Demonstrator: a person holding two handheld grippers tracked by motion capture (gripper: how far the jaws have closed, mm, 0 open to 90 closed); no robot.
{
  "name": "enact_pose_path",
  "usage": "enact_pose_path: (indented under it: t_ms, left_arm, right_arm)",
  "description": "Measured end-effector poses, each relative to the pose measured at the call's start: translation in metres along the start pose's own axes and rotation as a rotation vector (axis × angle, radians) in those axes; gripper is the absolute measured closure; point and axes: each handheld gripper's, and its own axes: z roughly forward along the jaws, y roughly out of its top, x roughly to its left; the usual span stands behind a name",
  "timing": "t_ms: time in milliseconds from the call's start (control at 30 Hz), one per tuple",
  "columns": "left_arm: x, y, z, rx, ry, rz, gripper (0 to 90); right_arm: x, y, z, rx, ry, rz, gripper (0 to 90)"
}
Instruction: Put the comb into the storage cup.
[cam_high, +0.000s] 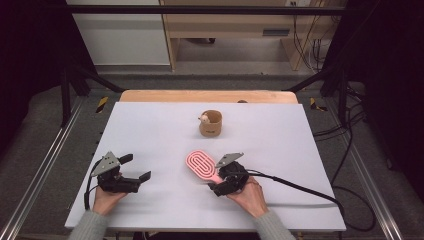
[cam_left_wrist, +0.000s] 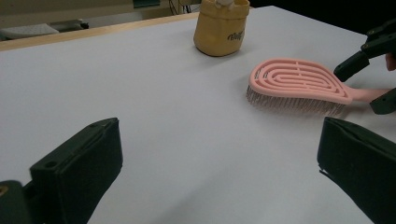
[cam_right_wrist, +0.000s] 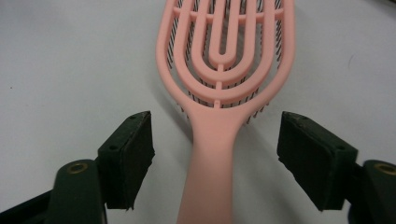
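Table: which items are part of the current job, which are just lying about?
In the job:
- pink hairbrush, handle between the right gripper jaws, pads not touching

Lying about:
- tan pouch, farther back on the table
- left gripper, open, off to the side

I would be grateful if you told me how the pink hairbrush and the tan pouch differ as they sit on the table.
The pink hairbrush lies flat, bristles down; the tan pouch stands upright. The hairbrush is long, slotted and rigid-looking; the pouch is short, round and looks soft. The hairbrush's handle sits between the right tongs, pads not yet touching; the pouch stands alone farther back. Both rest on the white table.
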Motion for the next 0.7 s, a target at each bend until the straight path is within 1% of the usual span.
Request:
enact_pose_path:
  t_ms: [133,167,200,267,433,533,600,667,700]
  left_arm:
    - [-0.0001,0.0000,0.0001,0.000,-0.001,0.000,0.1]
    - [-0.0002,-0.0001,0.0004,0.002,0.000,0.001,0.1]
    - [-0.0002,-0.0001,0.0004,0.002,0.000,0.001,0.1]
    - [-0.0004,-0.0001,0.0008,0.004,0.000,0.004,0.1]
    - [-0.0007,-0.0001,0.0011,0.007,0.000,0.007,0.1]
    - [-0.0006,-0.0002,0.0011,0.007,0.000,0.005,0.2]
    - [-0.0009,-0.0002,0.0013,0.007,0.000,0.007,0.2]
    - [-0.0009,-0.0002,0.0014,0.008,0.000,0.007,0.2]
    - [-0.0009,-0.0002,0.0014,0.008,0.000,0.006,0.2]
  right_arm:
    - [-0.0003,-0.0010,0.0023,0.028,-0.011,0.003,35.2]
    - [-0.0005,-0.0013,0.0035,0.029,-0.013,-0.003,38.5]
    - [-0.0005,-0.0013,0.0035,0.029,-0.013,-0.003,38.5]
    - [-0.0003,-0.0014,0.0042,0.032,-0.005,0.000,42.1]
    - [-0.0003,-0.0011,0.0040,0.036,-0.007,0.000,50.8]
    - [-0.0007,-0.0007,0.0041,0.043,0.003,-0.004,53.9]
    - [-0.0009,-0.0009,0.0046,0.054,0.005,-0.008,58.4]
    - [-0.0008,-0.0009,0.0045,0.056,0.005,-0.007,59.4]
    - [-0.0013,-0.0007,0.0043,0.060,0.011,-0.005,61.7]
